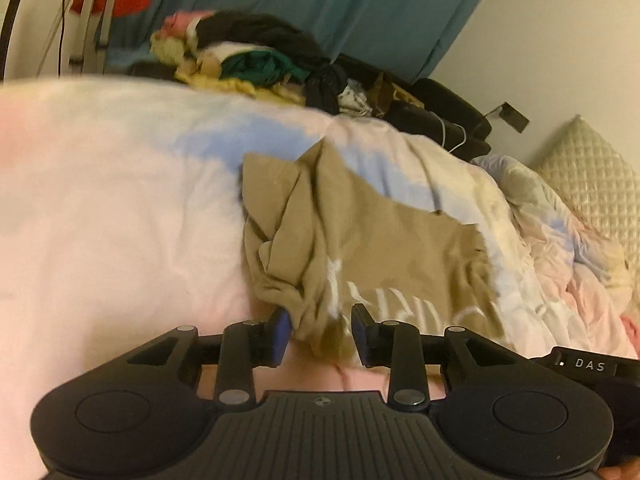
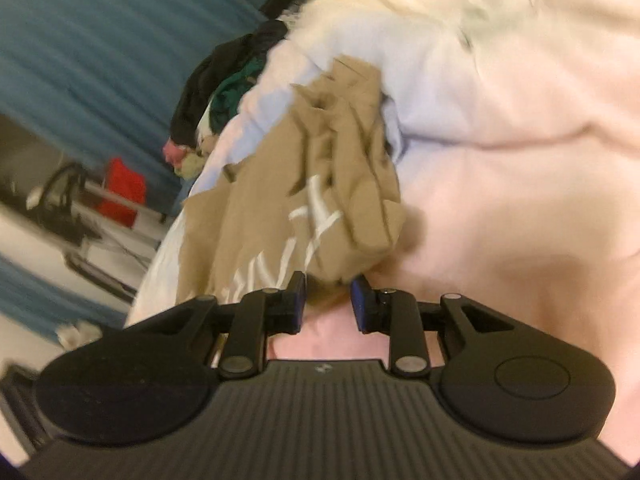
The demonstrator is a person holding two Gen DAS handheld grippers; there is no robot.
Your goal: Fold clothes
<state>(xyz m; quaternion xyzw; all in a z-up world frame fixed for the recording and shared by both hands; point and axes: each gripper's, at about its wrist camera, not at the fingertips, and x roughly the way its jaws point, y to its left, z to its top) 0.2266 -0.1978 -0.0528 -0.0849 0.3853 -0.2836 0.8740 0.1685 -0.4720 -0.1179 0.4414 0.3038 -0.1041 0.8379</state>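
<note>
A tan T-shirt with white lettering [image 1: 360, 240] lies crumpled on the pink and blue duvet [image 1: 112, 208]. My left gripper [image 1: 320, 332] has its jaws apart, with a fold of the shirt's near edge between the blue pads [image 1: 280, 328]. In the right wrist view the same shirt [image 2: 304, 184] lies bunched on the duvet [image 2: 520, 184]. My right gripper [image 2: 328, 300] also has its jaws apart, with the shirt's near edge between them. Neither pair of pads visibly presses the cloth.
A heap of other clothes [image 1: 260, 60] lies at the far side of the bed, in front of a teal curtain [image 1: 340, 0]. A quilted pillow [image 1: 592, 184] is at the right. A red item [image 2: 122, 190] and a rack stand beyond the bed.
</note>
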